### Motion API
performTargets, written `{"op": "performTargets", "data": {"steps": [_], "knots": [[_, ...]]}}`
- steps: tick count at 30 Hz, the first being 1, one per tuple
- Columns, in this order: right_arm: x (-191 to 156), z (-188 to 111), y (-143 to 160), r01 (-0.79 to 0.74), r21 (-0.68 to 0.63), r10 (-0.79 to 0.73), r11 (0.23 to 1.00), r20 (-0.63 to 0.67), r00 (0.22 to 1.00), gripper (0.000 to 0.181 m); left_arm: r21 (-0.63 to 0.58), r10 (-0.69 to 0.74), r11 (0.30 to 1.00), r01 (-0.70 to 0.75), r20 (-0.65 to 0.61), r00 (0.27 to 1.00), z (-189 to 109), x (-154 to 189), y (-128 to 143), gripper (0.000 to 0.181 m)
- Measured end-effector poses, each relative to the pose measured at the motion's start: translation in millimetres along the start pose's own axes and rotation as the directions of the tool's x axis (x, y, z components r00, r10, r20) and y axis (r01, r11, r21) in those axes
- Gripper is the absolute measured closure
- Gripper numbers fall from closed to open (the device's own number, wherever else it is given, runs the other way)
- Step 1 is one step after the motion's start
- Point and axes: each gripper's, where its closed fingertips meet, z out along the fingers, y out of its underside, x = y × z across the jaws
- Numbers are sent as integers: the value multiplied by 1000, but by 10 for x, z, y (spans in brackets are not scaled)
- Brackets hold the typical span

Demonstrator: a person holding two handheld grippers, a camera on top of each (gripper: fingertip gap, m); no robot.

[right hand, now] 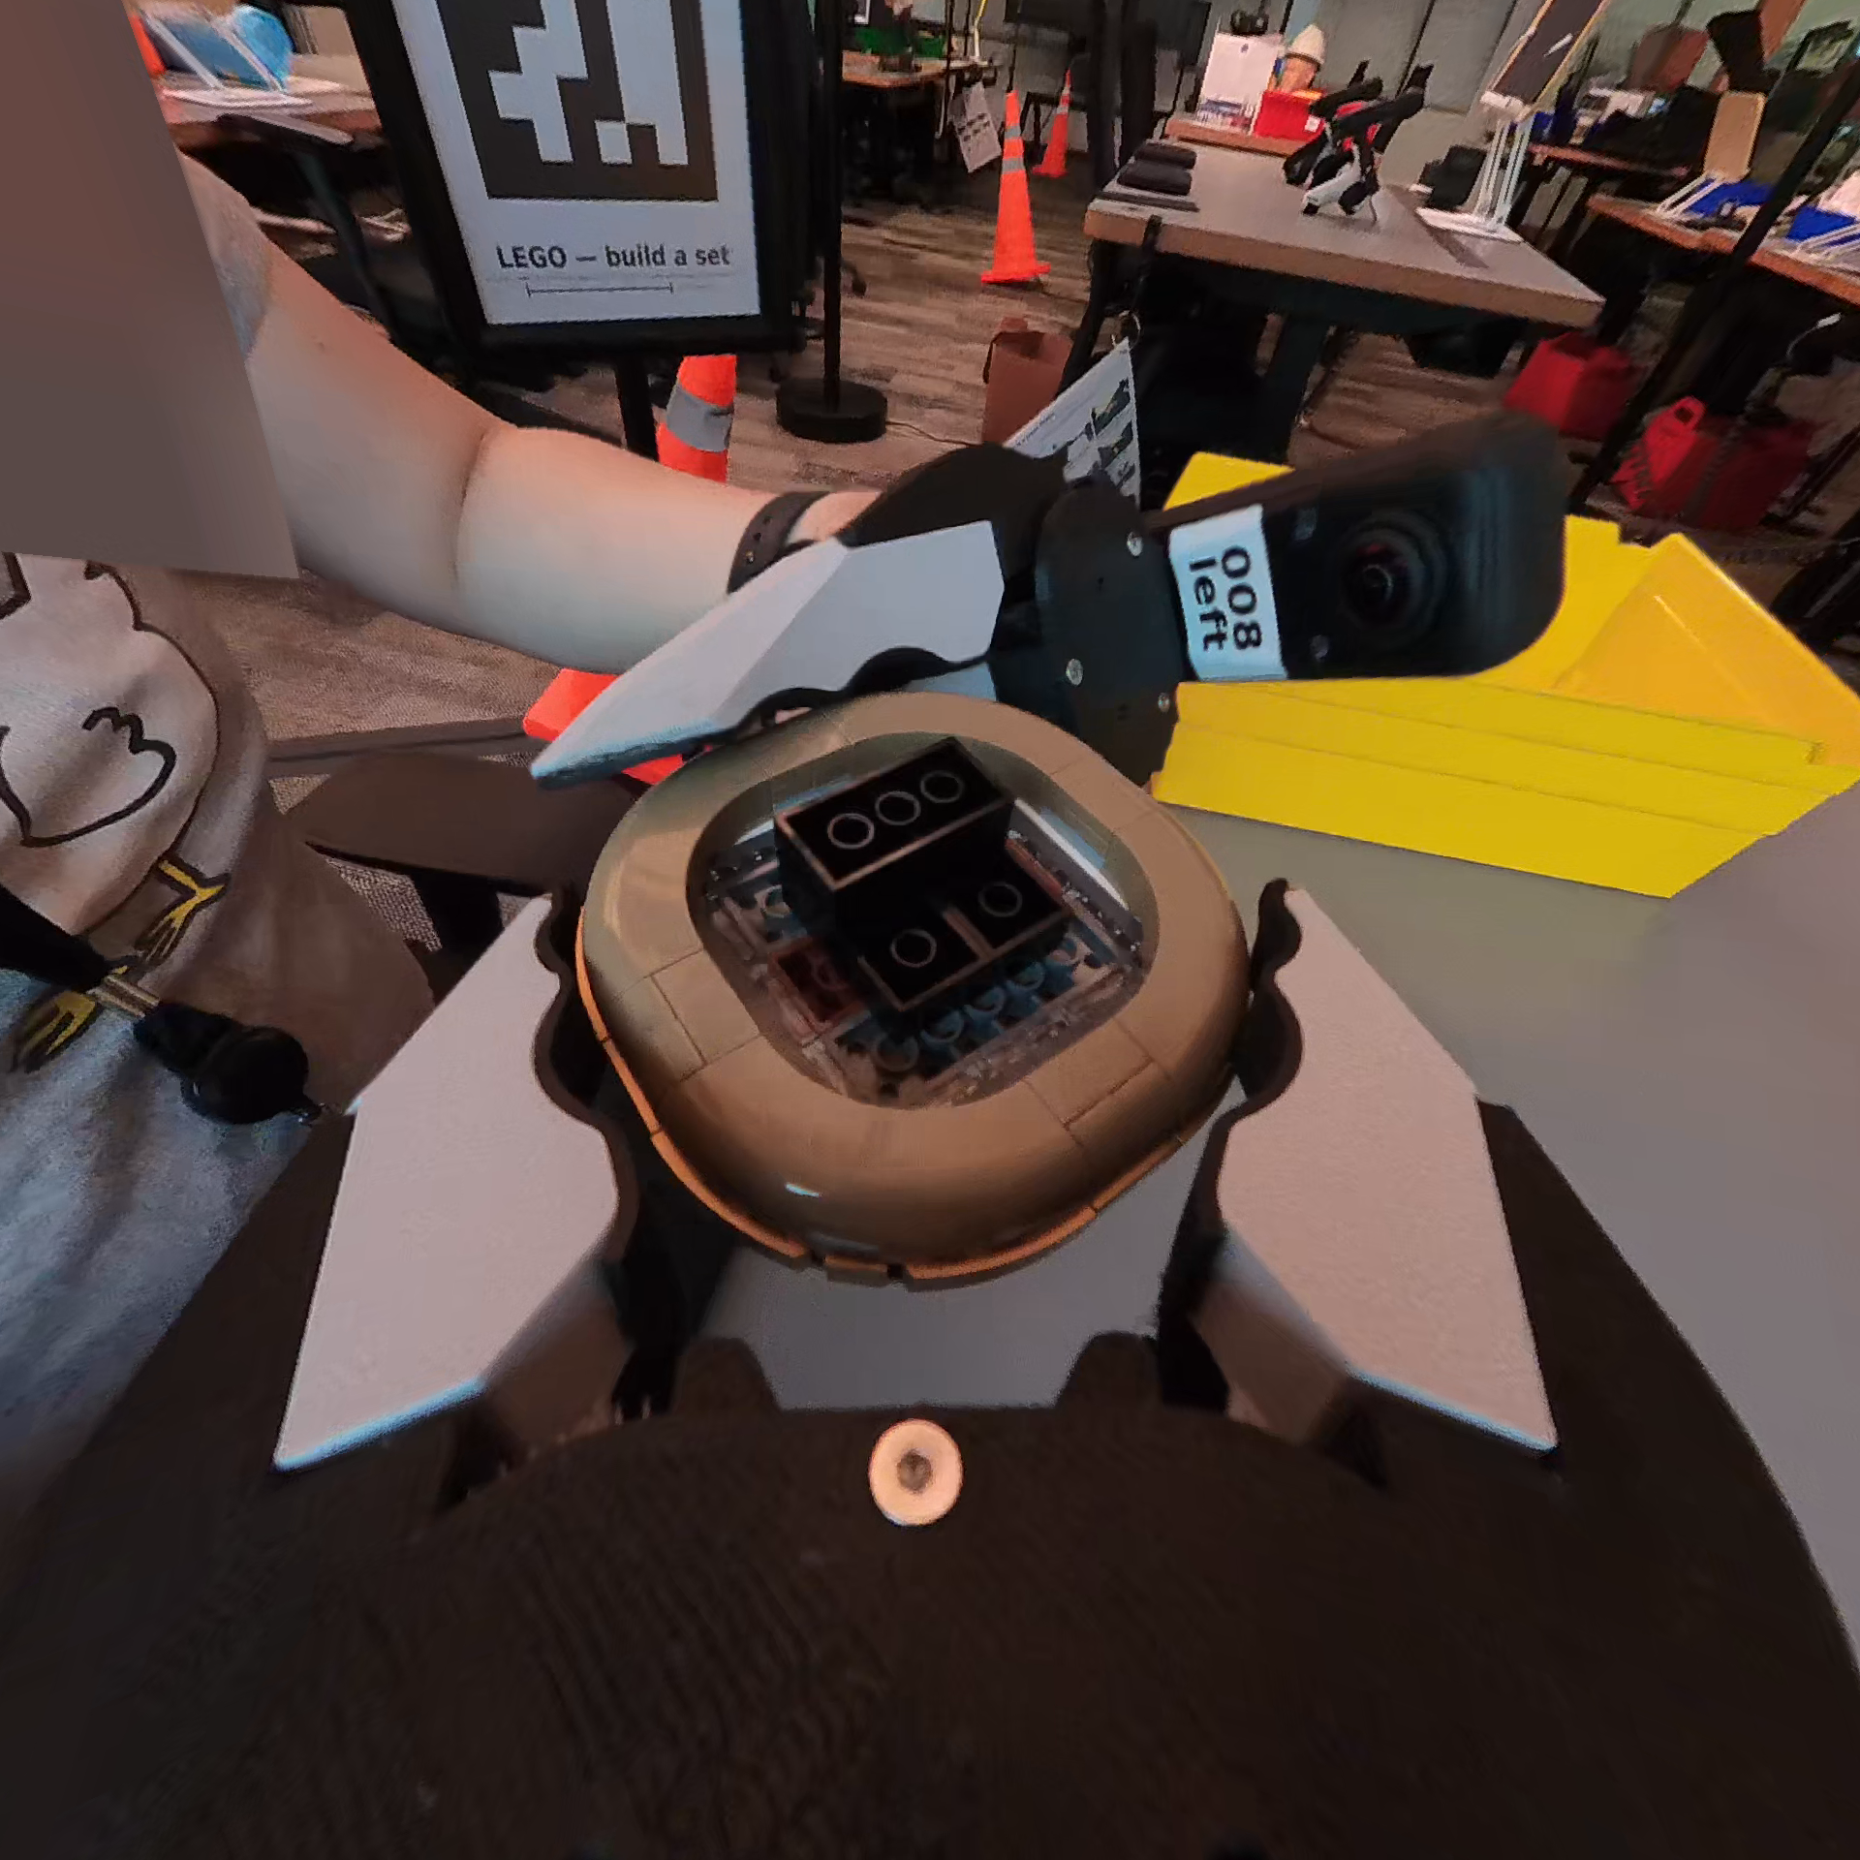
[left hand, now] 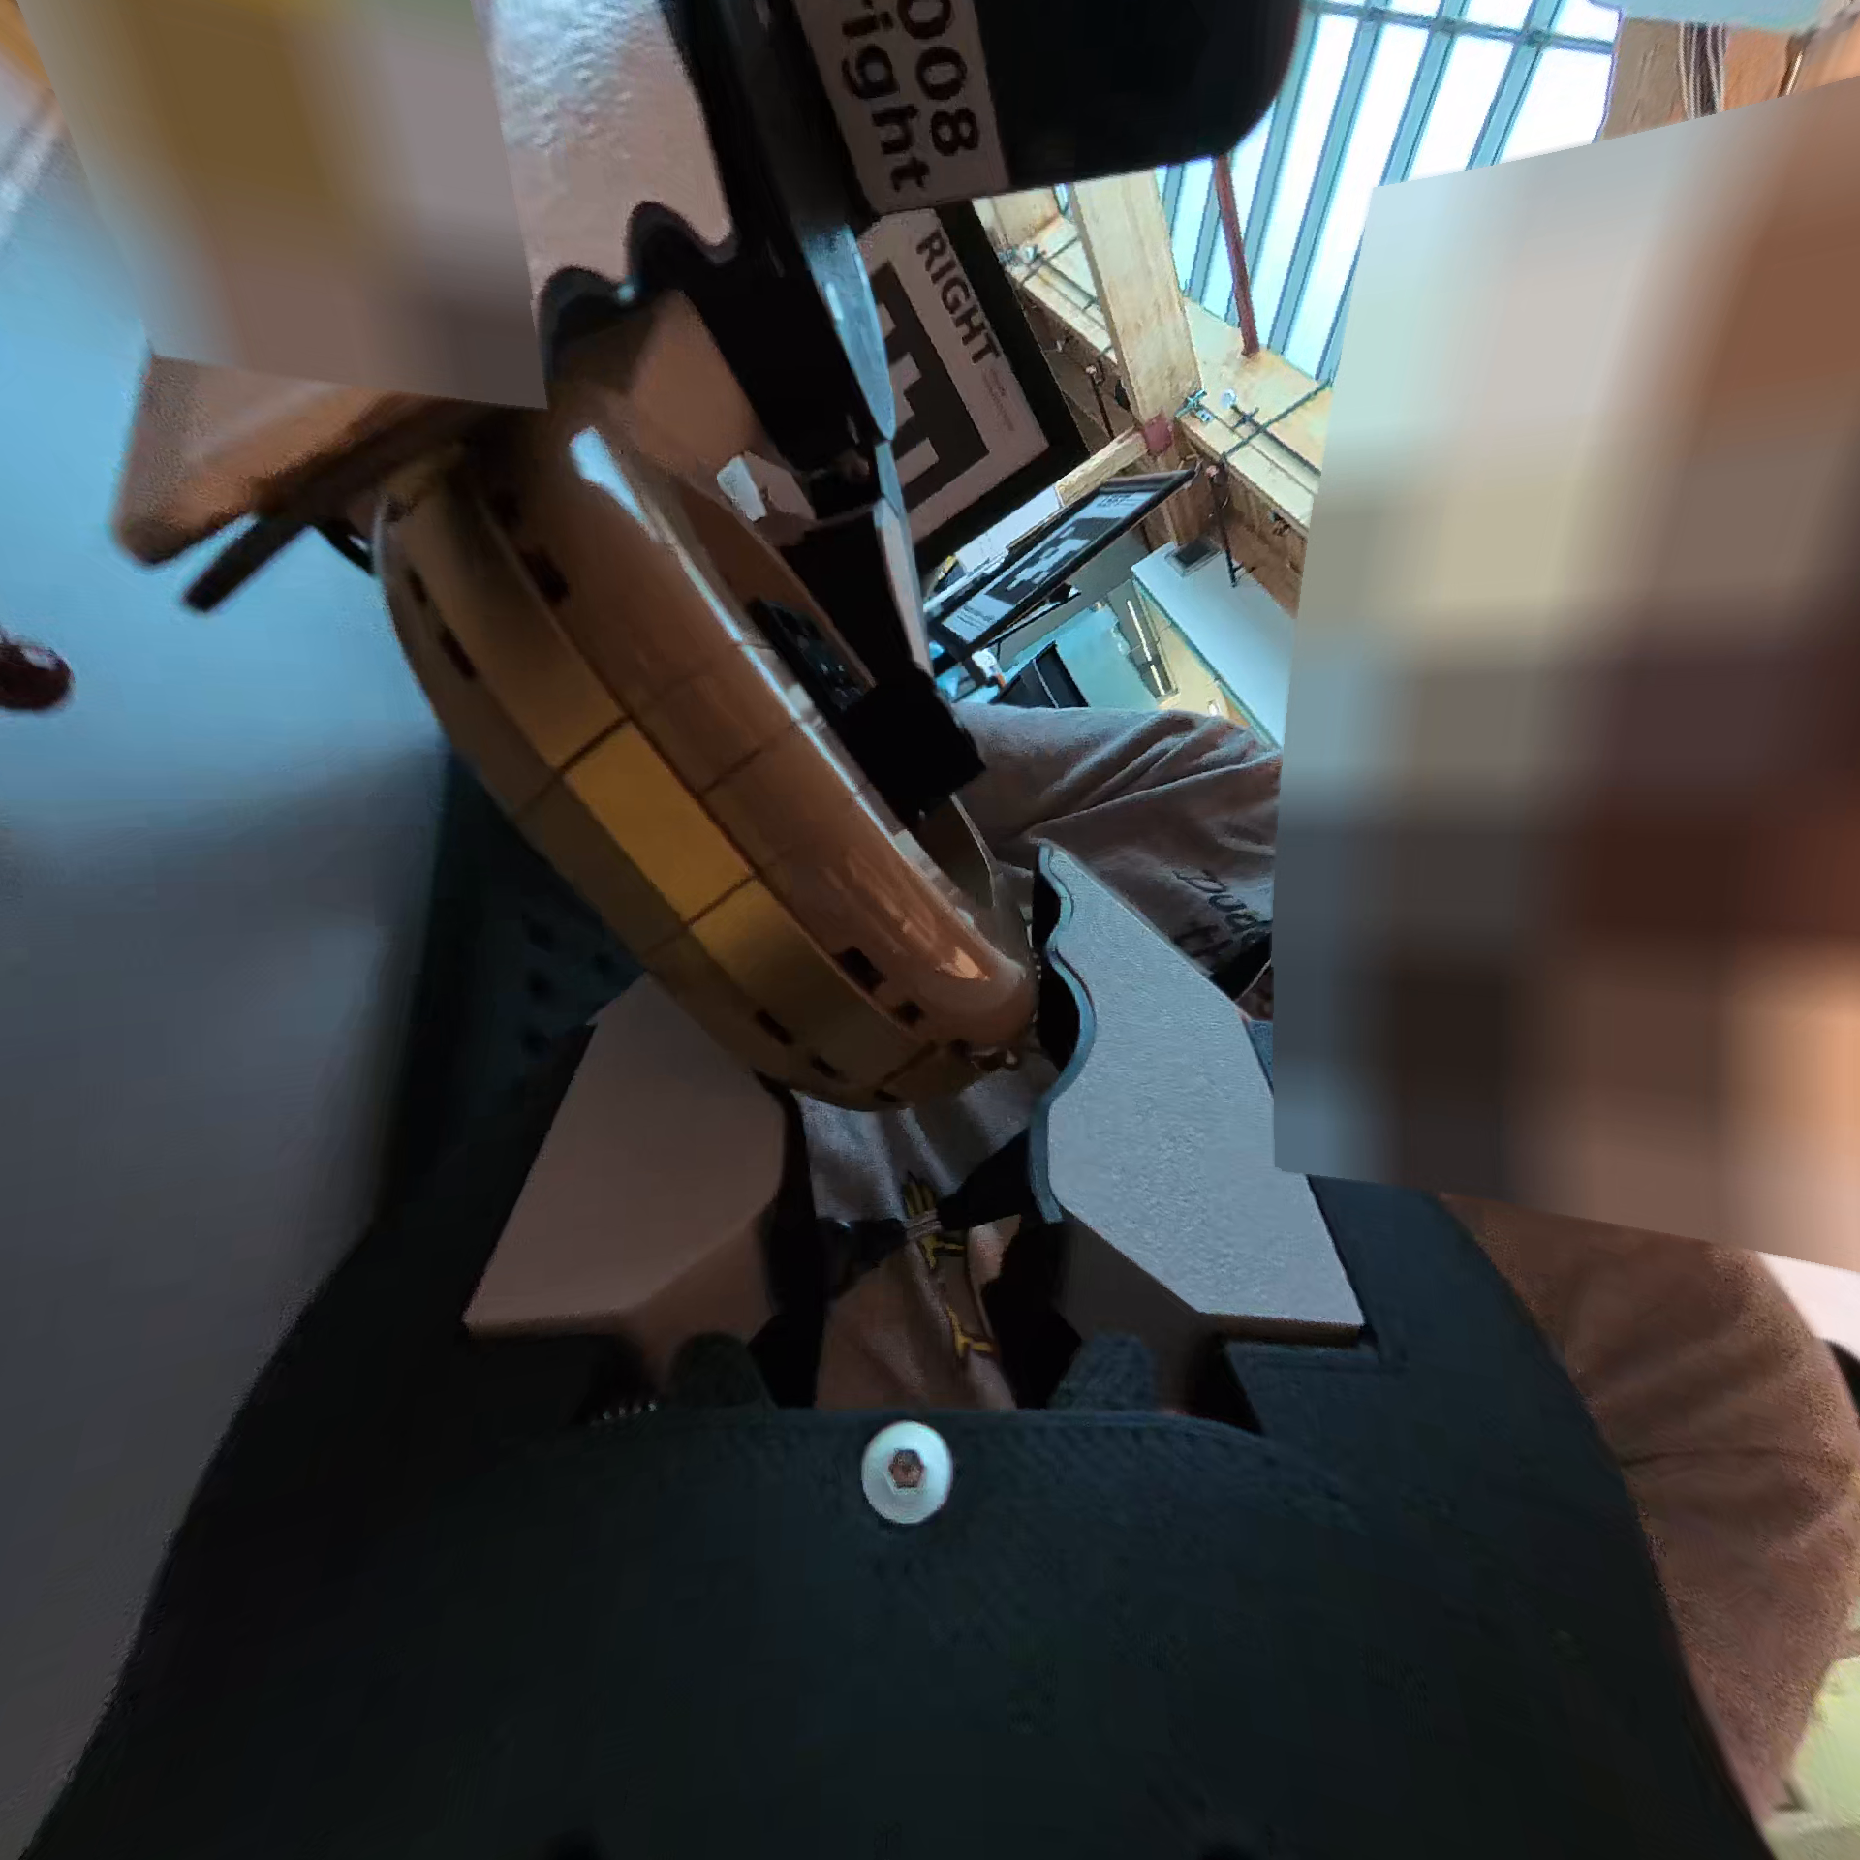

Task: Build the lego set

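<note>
Right wrist view gave us the clearest look: the right gripper (right hand: pixel 911 1087) had its two pale, matte fingers (right hand: pixel 473 1188) pressed against either flank of the lego build (right hand: pixel 906 1137), a rounded tan ring of smooth, glossy curved tiles, held up off the grey table (right hand: pixel 1610 1006). Inside the ring we saw black bricks (right hand: pixel 906 876) turned underside up, hollow tubes showing, stacked over a studded blue and grey floor. The left gripper (right hand: pixel 765 654) reached across the far rim, one pale wedge-shaped finger lying over it; its other finger was hidden behind the build. In the left wrist view, blurred by motion, the build (left hand: pixel 684 805) ran tilted between the left gripper's (left hand: pixel 896 1087) fingers, which stood wide apart, the ring's edge against the scalloped black pad of one finger (left hand: pixel 1157 1107); we could not tell whether the other finger touched it. Mosaic patches covered much of that picture. A yellow plastic bin (right hand: pixel 1510 725) sat on the table behind the left gripper, and beyond it lay a workshop with a wood-look floor, orange traffic cones (right hand: pixel 1015 191), a printed marker board (right hand: pixel 594 151) on a stand and cluttered tables (right hand: pixel 1329 242).
</note>
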Motion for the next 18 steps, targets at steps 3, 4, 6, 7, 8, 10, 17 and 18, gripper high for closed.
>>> {"op": "performTargets", "data": {"steps": [3,4,6,7,8,10,17,18], "knots": [[127,-54,37,-6,3,6,1000,-15,1000,53,35,93,995,-93,-19,995,-21,-17,-111,128],[154,-72,47,-5,5,5,1000,-23,1000,53,43,135,990,-134,-18,991,-19,-40,-127,127],[161,-103,61,-21,4,21,1000,-13,1000,53,50,223,974,-221,-28,974,5,-58,-128,127],[164,-121,64,-28,3,28,1000,-10,1000,53,57,267,962,-266,-27,963,20,-71,-134,127],[162,-140,70,-37,-2,37,999,-4,999,53,61,310,950,-308,-26,950,35,-82,-139,129],[169,-177,76,-65,-7,65,998,10,998,53,63,387,920,-387,8,922,67,-137,-166,136],[84,-193,108,-155,-26,158,987,128,979,54,-11,623,779,-627,126,772,131,-198,-162,139],[62,-180,103,-153,-30,156,988,145,977,54,-16,639,766,-643,128,759,132,-189,-143,142]]}}
